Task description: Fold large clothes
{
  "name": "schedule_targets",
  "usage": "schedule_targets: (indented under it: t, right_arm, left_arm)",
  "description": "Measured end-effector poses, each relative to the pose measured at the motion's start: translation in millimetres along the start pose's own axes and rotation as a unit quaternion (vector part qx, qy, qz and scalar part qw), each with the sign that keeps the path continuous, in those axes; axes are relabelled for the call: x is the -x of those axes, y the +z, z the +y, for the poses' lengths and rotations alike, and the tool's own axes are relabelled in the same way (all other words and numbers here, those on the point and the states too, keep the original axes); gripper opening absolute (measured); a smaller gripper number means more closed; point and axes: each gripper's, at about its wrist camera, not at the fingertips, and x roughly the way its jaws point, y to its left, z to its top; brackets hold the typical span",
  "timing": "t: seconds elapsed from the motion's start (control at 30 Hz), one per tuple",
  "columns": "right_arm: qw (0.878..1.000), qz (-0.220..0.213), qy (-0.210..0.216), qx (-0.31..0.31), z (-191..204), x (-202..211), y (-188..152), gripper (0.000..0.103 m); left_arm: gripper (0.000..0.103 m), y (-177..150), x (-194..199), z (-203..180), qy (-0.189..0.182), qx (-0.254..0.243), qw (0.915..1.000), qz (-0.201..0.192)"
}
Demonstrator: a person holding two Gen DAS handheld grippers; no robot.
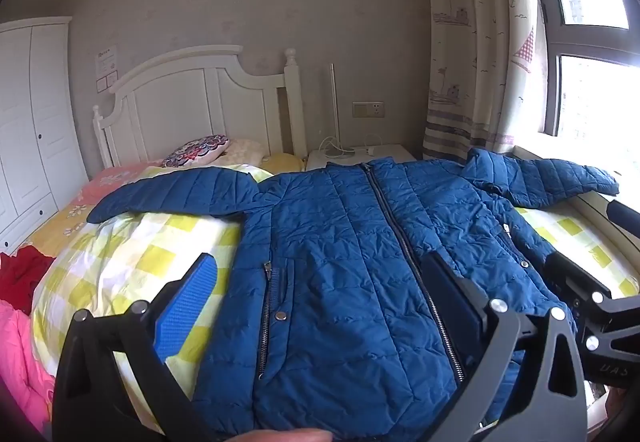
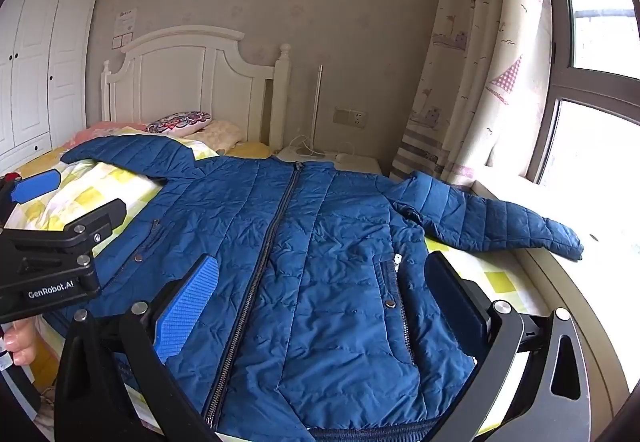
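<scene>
Blue quilted puffer jacket (image 1: 352,242) lies spread flat, front side up, on the bed with the yellow-and-white checked cover (image 1: 132,254). Central zipper (image 2: 264,254) is closed along the length in view and runs from the collar toward the hem nearest the cameras. Both sleeves are spread outward: one sleeve (image 1: 172,194) lies over the checked cover toward the pillows, the other sleeve (image 2: 492,222) reaches over the bed edge toward the window sill. Two zipped side pockets visible, each with a metal snap below it.

Left hand-held gripper (image 1: 324,306): jaws wide apart, nothing between the pads. Its blue ribbed pad (image 1: 188,310) hangs over the checked cover just beside the jacket's edge; the opposite black finger (image 1: 452,294) is over the jacket front close to the zipper.

Right hand-held gripper (image 2: 328,306): jaws likewise wide, gripping nothing. Blue pad (image 2: 188,306) is over the jacket left of the zipper; black finger (image 2: 456,298) is over the jacket's window-side edge.

Whether any finger touches the fabric: cannot tell.

Background: white wooden headboard (image 1: 200,98), patterned pillow (image 1: 198,150), white wardrobe (image 2: 36,58), sailboat-print curtain (image 2: 480,54). Red and pink garments (image 1: 20,306) are bunched at the bed's far left.
</scene>
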Motion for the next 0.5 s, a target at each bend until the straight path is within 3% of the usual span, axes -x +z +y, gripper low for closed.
schedule_targets:
  t: [0.33,0.5]
  right_arm:
    - [1.0,-0.001,0.0,0.017,7.6,5.6,-1.9,0.099]
    - [1.0,0.005,0.001,0.01,3.1,2.2,-0.2,0.099]
  left_arm:
    - [0.101,1.2,-3.8,18.1,-0.008,-0.005,0.9999,0.01]
    - [0.101,-4.7,-6.0,9.3,0.009,0.0,0.9999,0.006]
